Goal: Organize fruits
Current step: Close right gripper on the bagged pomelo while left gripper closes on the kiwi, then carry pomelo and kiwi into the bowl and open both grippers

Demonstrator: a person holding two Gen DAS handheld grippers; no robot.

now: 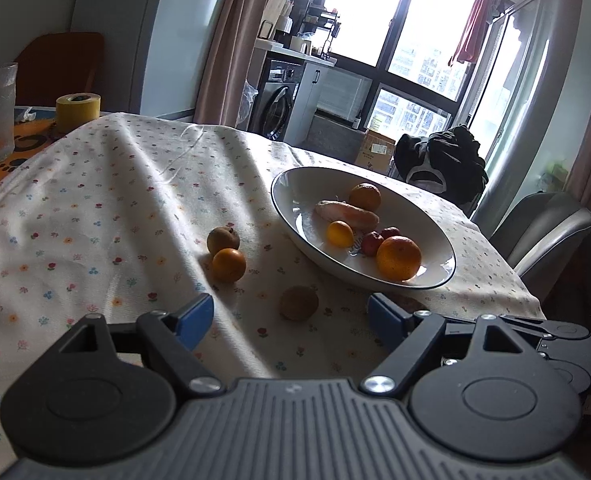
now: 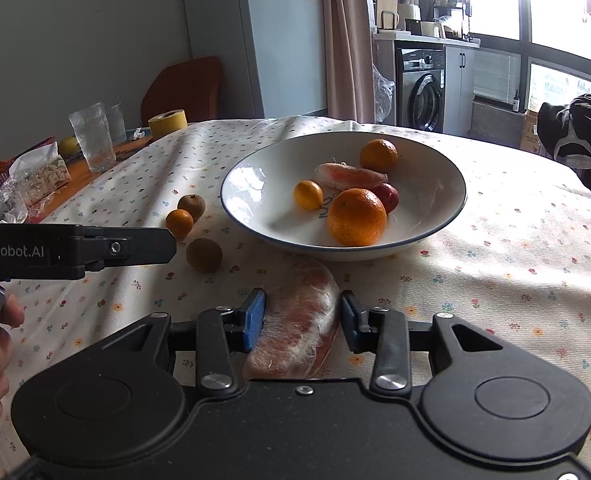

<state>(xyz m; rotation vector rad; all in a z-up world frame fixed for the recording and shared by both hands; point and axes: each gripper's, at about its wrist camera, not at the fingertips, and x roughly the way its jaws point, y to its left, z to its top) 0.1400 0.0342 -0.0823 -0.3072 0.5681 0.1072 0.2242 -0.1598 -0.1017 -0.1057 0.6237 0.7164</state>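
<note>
"GenRobot.AI" on left gripper [image 2: 167,246] body

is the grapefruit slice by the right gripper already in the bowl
No, the grapefruit slice lies on the tablecloth between the open right gripper's jaws, in front of the bowl.

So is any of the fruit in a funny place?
Yes. Four pieces lie loose on the flowered tablecloth outside the white blue-rimmed bowl: a small orange, two brown round fruits, and a peeled pink citrus segment between the right hand-held gripper's fingers.
</note>
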